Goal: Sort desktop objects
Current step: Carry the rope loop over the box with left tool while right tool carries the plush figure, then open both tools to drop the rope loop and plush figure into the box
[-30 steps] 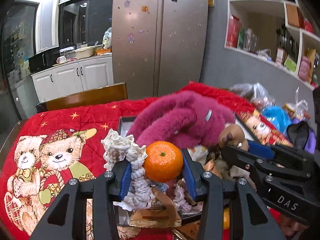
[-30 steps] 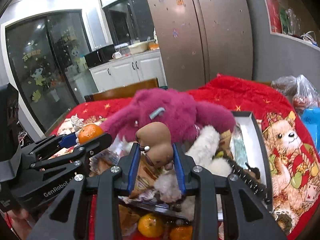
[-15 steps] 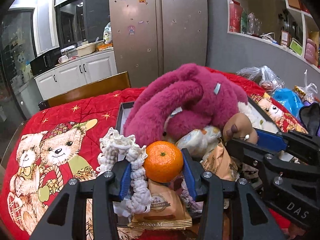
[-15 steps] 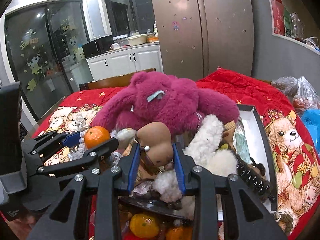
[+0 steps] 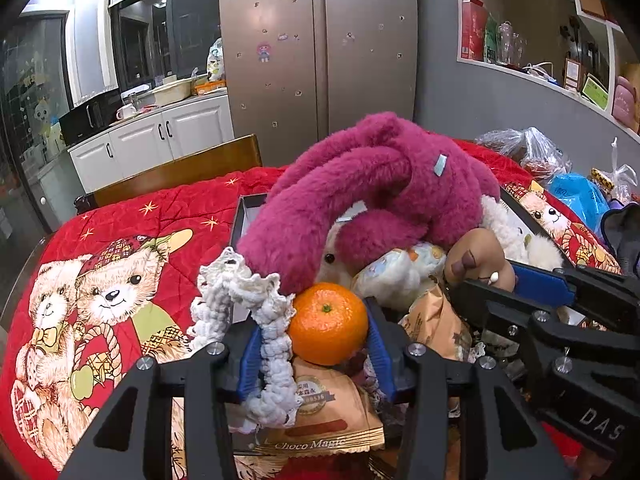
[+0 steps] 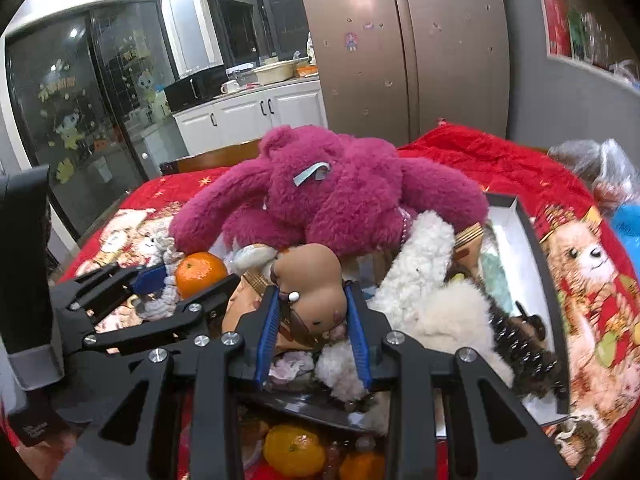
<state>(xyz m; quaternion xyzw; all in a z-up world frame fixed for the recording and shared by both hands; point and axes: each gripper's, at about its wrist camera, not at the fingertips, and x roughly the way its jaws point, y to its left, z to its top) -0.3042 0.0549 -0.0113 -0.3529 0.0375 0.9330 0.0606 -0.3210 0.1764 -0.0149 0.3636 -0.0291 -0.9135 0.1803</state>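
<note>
Two grabs going at once here: my left gripper (image 5: 320,344) has its jaws closed partway on the orange mandarin (image 5: 328,318) plus a strand of white crochet rope (image 5: 272,344), low centre of the left view. My right gripper (image 6: 314,320) has its jaws clamped on a brown rubbery toy (image 6: 310,284), mid-frame in the right view. Both sit over the black box (image 6: 536,248) stuffed with the big magenta plush (image 6: 340,196) on the red bear-print tabletop cloth (image 5: 120,248).
</note>
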